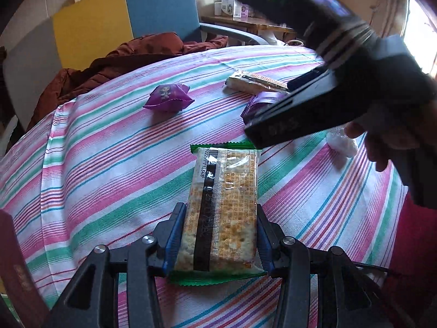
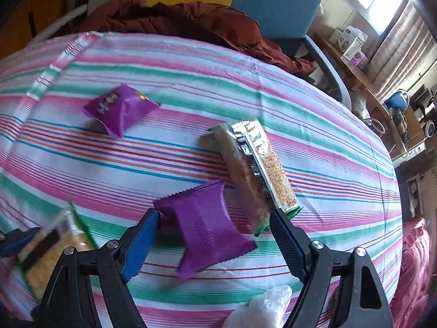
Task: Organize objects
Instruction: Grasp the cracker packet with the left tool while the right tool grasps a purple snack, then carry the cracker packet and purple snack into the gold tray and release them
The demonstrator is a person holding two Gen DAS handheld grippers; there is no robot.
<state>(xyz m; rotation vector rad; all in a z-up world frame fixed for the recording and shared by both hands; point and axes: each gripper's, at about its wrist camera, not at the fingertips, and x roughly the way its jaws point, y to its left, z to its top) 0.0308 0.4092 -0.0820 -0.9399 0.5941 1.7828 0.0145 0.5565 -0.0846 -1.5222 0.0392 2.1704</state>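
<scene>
In the left wrist view my left gripper [image 1: 220, 213] is shut on the near end of a green-edged cracker packet [image 1: 226, 188], its blue pads pressing both long sides. The packet lies flat on the striped tablecloth [image 1: 109, 164]. In the right wrist view my right gripper [image 2: 214, 216] is open and hangs over a purple snack packet [image 2: 204, 227], which lies between the fingers without being pressed. A second cracker packet [image 2: 254, 169] lies just beyond, its near end by the right fingertip [image 2: 277, 218]. Another purple packet [image 2: 120, 109] lies farther back on the left.
A brown jacket [image 1: 123, 60] is heaped at the table's far edge in front of a blue and yellow chair [image 1: 153, 8]. A crumpled white wrapper [image 2: 262, 309] lies close to the right gripper. A red cushion [image 2: 415, 268] sits off the table's right side.
</scene>
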